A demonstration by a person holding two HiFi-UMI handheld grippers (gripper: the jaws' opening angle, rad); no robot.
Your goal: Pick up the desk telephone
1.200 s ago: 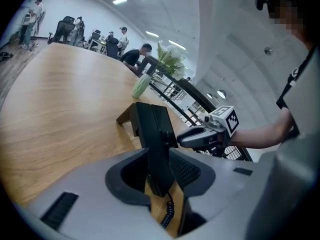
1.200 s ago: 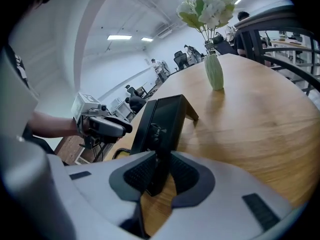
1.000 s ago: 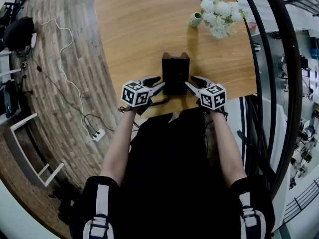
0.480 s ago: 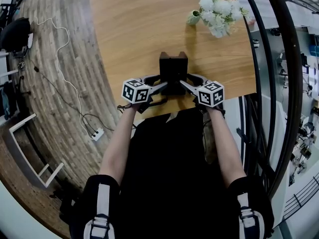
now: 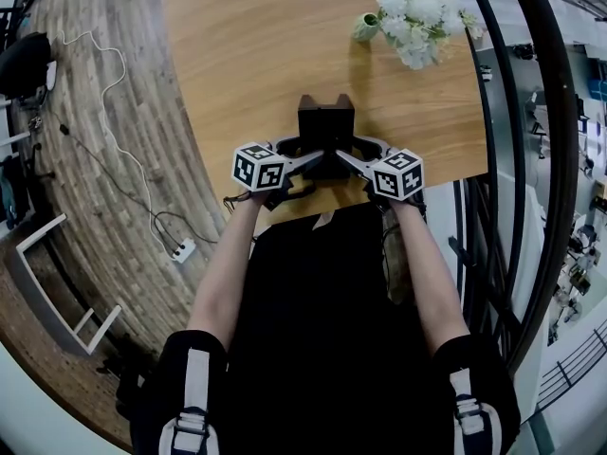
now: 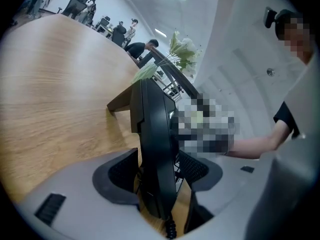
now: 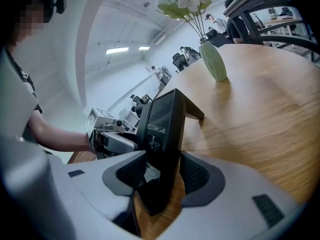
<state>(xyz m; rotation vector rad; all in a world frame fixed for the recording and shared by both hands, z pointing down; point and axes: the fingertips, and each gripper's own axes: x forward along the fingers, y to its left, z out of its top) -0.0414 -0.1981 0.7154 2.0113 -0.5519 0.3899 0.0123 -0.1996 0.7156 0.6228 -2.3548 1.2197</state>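
Lifting is judged not yet begun: the desk telephone (image 5: 325, 136) rests on the table (image 5: 247, 55), well apart from the vase (image 5: 367, 29), on the person's side. The jaws of the left gripper (image 5: 302, 154) and right gripper (image 5: 355, 154) have just been opened wide and straddle its sides, unclamped. Its long axis is judged to run away from the person, with the raised back toward the vase's end.

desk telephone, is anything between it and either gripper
Nothing visible. The left gripper and right gripper straddle opposite sides of the desk telephone, each with an edge of the phone between its jaws. Both pairs of jaws have just been opening and stand apart, not clamping it.
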